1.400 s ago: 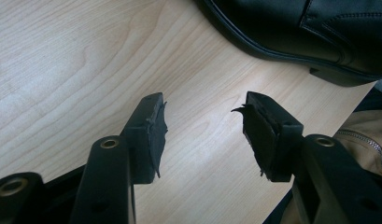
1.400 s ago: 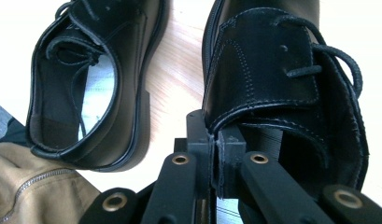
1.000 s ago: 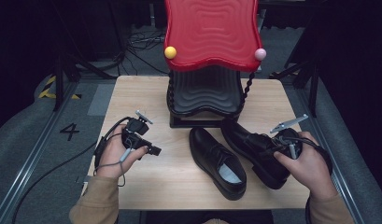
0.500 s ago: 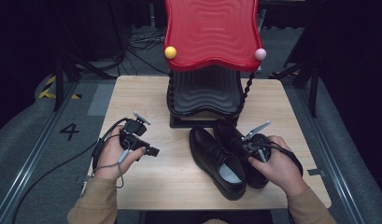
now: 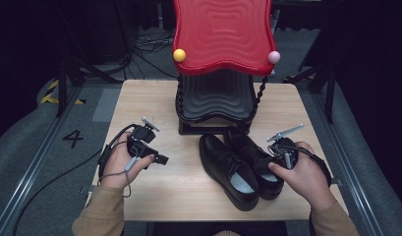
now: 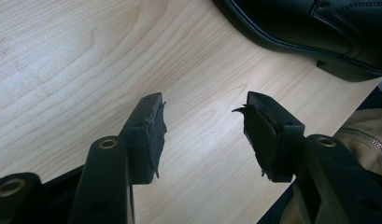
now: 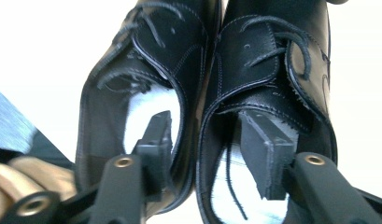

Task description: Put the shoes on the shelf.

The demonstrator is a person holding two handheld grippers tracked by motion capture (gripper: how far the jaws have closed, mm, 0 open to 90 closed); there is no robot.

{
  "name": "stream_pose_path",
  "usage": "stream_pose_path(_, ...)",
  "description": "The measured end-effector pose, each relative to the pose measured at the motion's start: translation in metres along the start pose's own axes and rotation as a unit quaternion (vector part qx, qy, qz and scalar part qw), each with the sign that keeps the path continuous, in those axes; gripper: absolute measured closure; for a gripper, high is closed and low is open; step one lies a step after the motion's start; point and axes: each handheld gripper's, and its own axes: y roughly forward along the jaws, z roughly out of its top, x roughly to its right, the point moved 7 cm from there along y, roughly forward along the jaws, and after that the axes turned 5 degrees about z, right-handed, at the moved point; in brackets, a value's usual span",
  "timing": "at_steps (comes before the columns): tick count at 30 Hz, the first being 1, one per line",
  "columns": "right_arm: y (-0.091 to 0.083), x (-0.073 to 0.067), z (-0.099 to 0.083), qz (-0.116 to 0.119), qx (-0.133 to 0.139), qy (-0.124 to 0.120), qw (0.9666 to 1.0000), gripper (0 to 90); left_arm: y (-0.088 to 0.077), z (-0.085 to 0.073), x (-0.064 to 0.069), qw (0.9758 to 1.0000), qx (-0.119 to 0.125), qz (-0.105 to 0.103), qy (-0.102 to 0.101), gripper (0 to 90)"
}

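While the two black leather lace-up shoes lie side by side on the pale wooden counter [image 5: 154, 201], toes toward the far edge and heels toward the person, the work in hand looks like pairing them or lifting them together. The left shoe [image 5: 228, 169] sits near the middle of the counter; the right shoe [image 5: 255, 160] touches it along the inner side and reaches a little farther back.

The right claw [image 7: 207, 140] has just been opening and now stands about half spread, gripping nothing: one jaw hangs over the white insole of the left shoe, the other inside the mouth of the right shoe, so the two touching inner walls lie between them. To do this well, I would lower the jaws evenly until both pads sit below the collars, keep them clear of the loose lace trailing into the right shoe, then close squarely on both walls so neither shoe slips or twists away.

The left claw [image 6: 205, 135] is spread wide and empty above bare wood at the left of the counter, well apart from the shoes; it could steady a heel if needed.

Beyond the shoes, at the far side, stands a black ribbed rack [image 5: 215, 101] under a red wavy plastic top [image 5: 223, 34].
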Motion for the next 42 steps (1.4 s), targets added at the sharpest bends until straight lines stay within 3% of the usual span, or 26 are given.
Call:
stream_pose_path(4, 0.002, -0.003, -0.002, 0.007, -0.004, 0.013, 0.9999, 47.0, 0.001, 0.001, 0.001, 1.0, -0.001, 0.0, 0.001, 48.4)
stream_pose_path(10, 0.025, -0.003, -0.004, 0.0, -0.031, 0.022, 0.9993, 44.5, 0.001, 0.0, 0.0, 1.0, -0.001, 0.0, -0.001, 48.3)
stream_pose_path(14, 0.041, -0.001, -0.006, -0.006, -0.06, 0.017, 0.998, 50.9, 0.001, -0.002, -0.001, 1.0, -0.003, 0.002, -0.001, 48.3)
stream_pose_path(19, 0.058, -0.003, -0.003, -0.017, -0.071, 0.007, 0.9973, 55.3, 0.001, -0.007, -0.002, 1.0, -0.004, 0.004, -0.007, 48.2)
stream_pose_path(22, 0.065, 0.0, 0.001, -0.053, -0.081, 0.004, 0.9953, 60.9, 0.0, -0.011, -0.004, 0.9999, -0.004, 0.007, -0.015, 48.2)
stream_pose_path(34, 0.076, 0.0, 0.006, -0.07, -0.096, 0.007, 0.9929, 63.3, 0.002, -0.015, -0.007, 0.9996, -0.008, 0.011, -0.023, 48.2)
stream_pose_path(42, 0.081, 0.003, 0.012, -0.061, -0.115, 0.018, 0.9914, 63.5, 0.01, -0.009, -0.004, 0.9996, -0.019, 0.007, -0.019, 48.0)
